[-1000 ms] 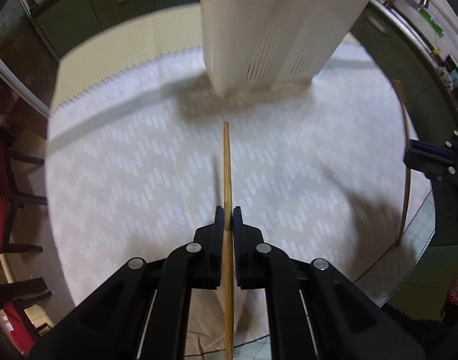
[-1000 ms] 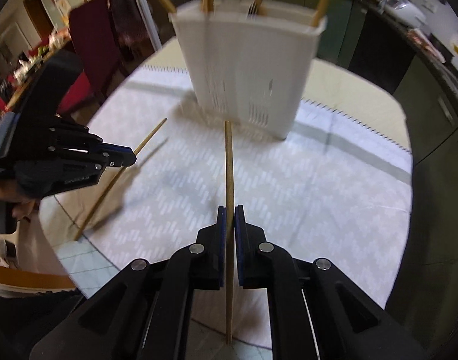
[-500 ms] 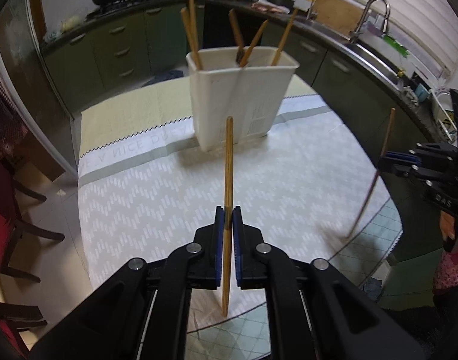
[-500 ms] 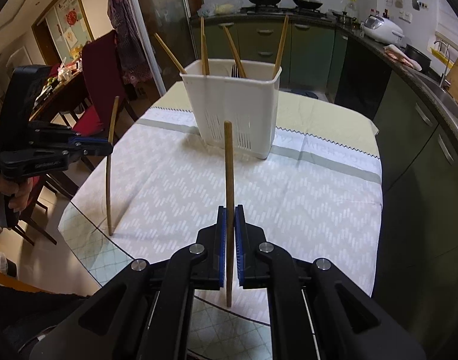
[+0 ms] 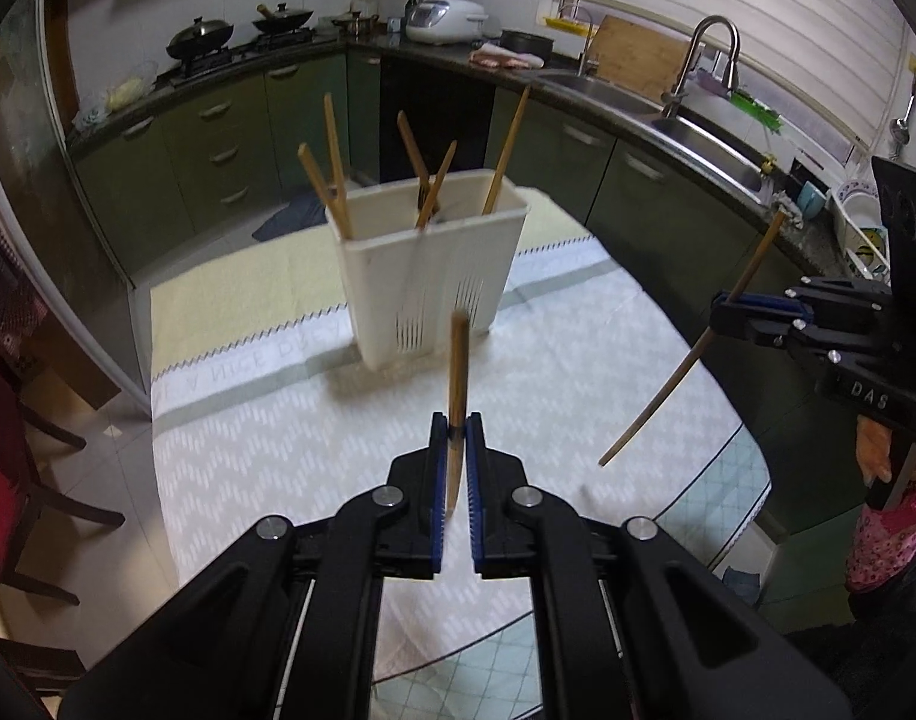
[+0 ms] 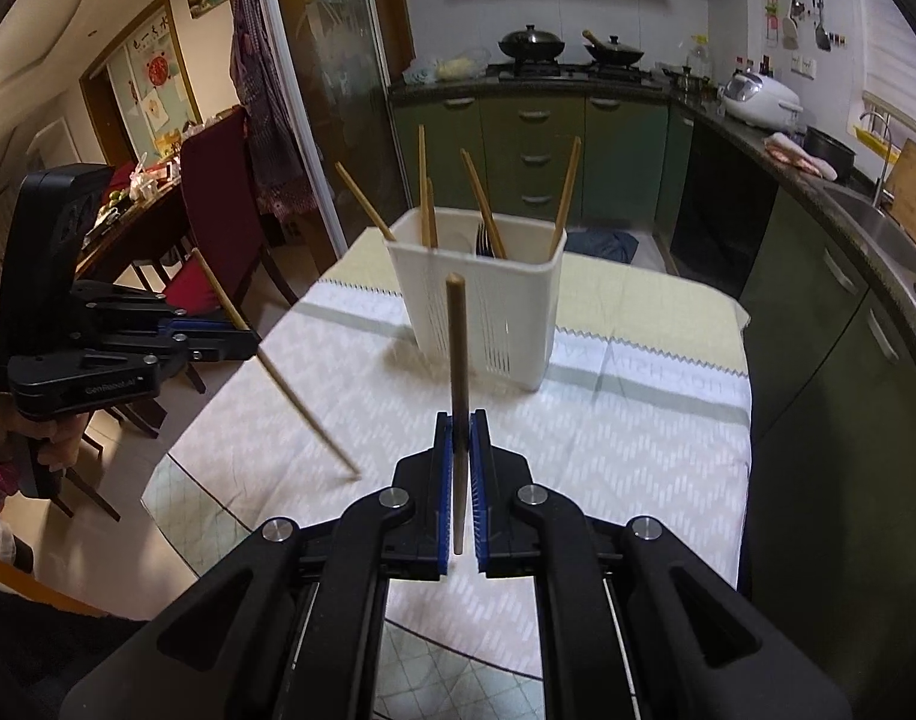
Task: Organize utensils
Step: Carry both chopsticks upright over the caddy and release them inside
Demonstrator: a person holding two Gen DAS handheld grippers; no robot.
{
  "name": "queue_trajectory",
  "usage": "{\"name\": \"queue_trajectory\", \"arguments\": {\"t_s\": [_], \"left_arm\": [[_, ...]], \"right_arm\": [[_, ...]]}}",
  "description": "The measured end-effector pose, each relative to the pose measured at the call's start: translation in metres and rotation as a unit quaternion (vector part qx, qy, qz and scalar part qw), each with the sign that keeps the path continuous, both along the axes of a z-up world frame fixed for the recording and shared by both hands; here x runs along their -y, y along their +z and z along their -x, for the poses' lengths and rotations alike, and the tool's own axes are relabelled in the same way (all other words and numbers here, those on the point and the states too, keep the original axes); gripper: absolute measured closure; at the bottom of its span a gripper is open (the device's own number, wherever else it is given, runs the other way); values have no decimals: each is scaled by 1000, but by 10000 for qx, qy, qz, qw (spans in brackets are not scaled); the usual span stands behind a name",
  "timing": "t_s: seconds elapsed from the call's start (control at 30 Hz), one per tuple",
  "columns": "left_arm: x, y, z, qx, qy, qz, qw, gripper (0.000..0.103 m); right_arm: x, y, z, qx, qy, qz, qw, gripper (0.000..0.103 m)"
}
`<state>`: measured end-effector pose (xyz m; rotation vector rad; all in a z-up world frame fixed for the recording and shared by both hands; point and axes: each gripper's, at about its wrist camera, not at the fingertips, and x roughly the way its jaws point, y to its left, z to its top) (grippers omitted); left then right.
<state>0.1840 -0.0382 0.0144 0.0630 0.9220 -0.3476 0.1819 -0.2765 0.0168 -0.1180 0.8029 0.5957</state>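
A white slotted utensil holder (image 5: pixel 431 276) stands on the table with several wooden chopsticks (image 5: pixel 332 171) sticking out; it also shows in the right wrist view (image 6: pixel 478 300), where fork tines show inside. My left gripper (image 5: pixel 456 429) is shut on a wooden chopstick (image 5: pixel 458 354), held upright above the table before the holder. My right gripper (image 6: pixel 460 426) is shut on another wooden chopstick (image 6: pixel 456 348), also upright. Each gripper shows in the other's view: the right one (image 5: pixel 724 315) at the right, the left one (image 6: pixel 251 342) at the left, each with its chopstick tilted.
The table carries a white patterned cloth (image 5: pixel 314 438) over a glass top (image 6: pixel 194 504). Green kitchen cabinets (image 5: pixel 218 138), a counter with a sink (image 5: pixel 691 120) and a stove surround it. Red chairs (image 6: pixel 209 204) stand at the left side.
Both grippers have lifted up and back from the table with their chopsticks, which went from lying low along the cloth to upright. The holder now looks farther away.
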Motion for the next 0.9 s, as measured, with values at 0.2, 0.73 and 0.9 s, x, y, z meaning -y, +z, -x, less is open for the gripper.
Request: {"name": "queue_trajectory", "arguments": {"t_s": [0.2, 0.73, 0.9], "left_arm": [[4, 40, -14, 188, -39, 212, 9996, 97], [8, 157, -73, 1072, 272, 81, 9938, 97], [14, 171, -90, 1221, 311, -16, 9920, 97]], "right_arm": [[-4, 26, -10, 131, 13, -67, 9999, 96], [-12, 119, -58, 648, -50, -518, 9965, 96], [-15, 145, -80, 845, -167, -702, 9938, 96]]}}
